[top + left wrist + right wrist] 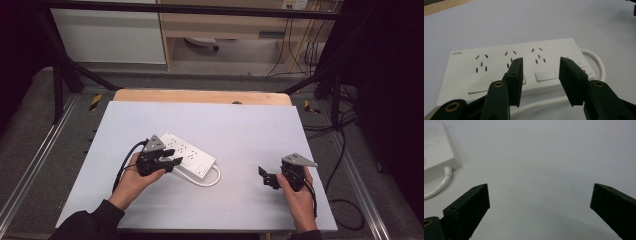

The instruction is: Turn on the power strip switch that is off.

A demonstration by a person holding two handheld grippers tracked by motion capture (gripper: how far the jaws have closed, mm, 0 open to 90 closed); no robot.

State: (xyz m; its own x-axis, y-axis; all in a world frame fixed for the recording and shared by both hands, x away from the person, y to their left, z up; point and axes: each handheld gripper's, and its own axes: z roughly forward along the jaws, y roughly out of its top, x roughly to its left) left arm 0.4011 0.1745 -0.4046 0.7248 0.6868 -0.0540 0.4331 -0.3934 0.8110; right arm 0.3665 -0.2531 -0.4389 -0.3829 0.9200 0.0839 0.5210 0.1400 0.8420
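A white power strip [187, 152] with three socket groups and rocker switches lies flat on the pale tabletop [250, 125], left of centre. Its white cable [210, 181] loops off its right end. My left gripper [176, 162] sits at the strip's near edge. In the left gripper view its jaws [540, 65] stand partly apart over the strip [499, 67], framing one switch [545, 75] without pressing on anything. My right gripper [264, 176] rests near the front right, held by a hand. In the right gripper view it [540, 192] is wide open over bare table, with the strip's end [436, 152] at far left.
The table's far wooden edge [200, 96] runs behind the pale top. A black frame [60, 75] stands around the table. Loose black cables [345, 165] lie on the floor to the right, beyond the table's edge.
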